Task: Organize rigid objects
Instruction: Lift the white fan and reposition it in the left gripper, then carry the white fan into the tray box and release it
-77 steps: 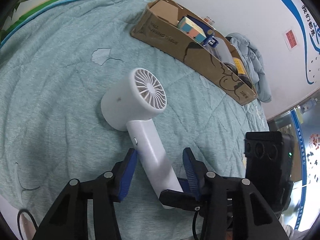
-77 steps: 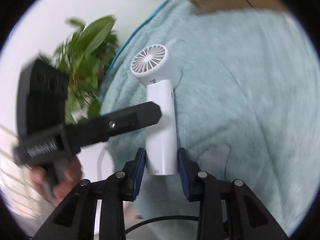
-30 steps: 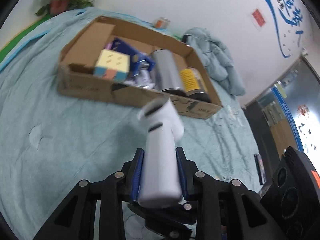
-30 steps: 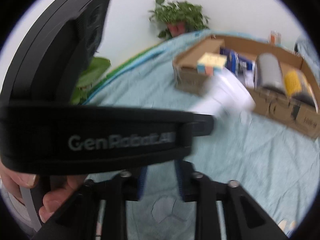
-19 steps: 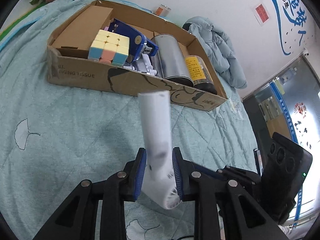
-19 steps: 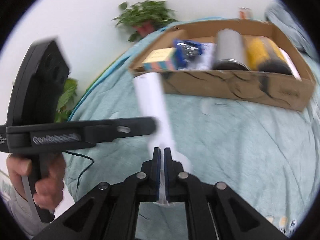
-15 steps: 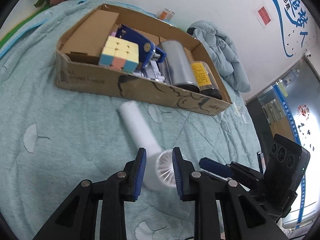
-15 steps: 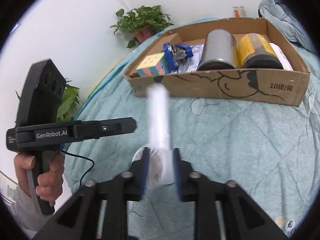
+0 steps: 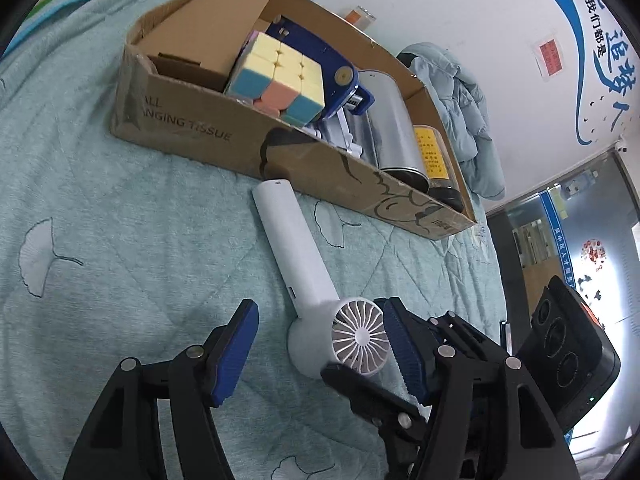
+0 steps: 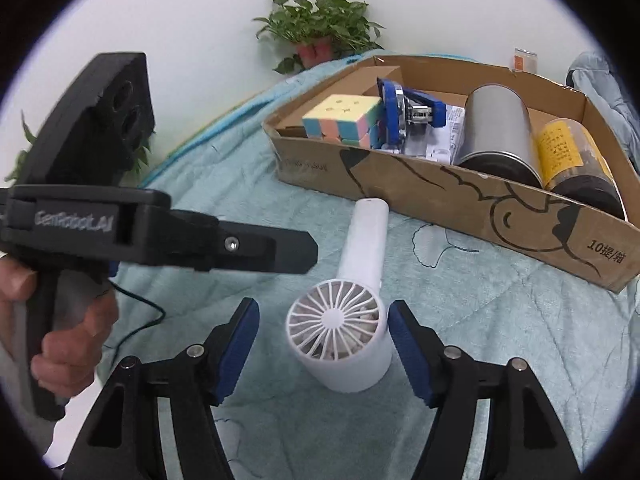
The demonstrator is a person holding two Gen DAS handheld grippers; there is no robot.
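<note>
A white handheld fan (image 9: 308, 280) lies on the teal quilt, its handle end touching the front wall of a cardboard box (image 9: 192, 128). It also shows in the right wrist view (image 10: 352, 312), head towards me. My left gripper (image 9: 324, 348) is open, its jaws either side of the fan head without gripping it. My right gripper (image 10: 324, 344) is open too, jaws flanking the fan head. The left gripper's body (image 10: 120, 220) crosses the right wrist view at left.
The box (image 10: 460, 196) holds a pastel puzzle cube (image 9: 276, 76), a blue stapler (image 9: 320, 68), a metal can (image 9: 390, 120) and a yellow-labelled jar (image 9: 434, 160). A potted plant (image 10: 316, 36) stands behind. A pale blue jacket (image 9: 460, 92) lies at the far right.
The fan was lifted off the quilt, turned round and set down with its handle against the box. Both grippers let go and now stand open around its head.
</note>
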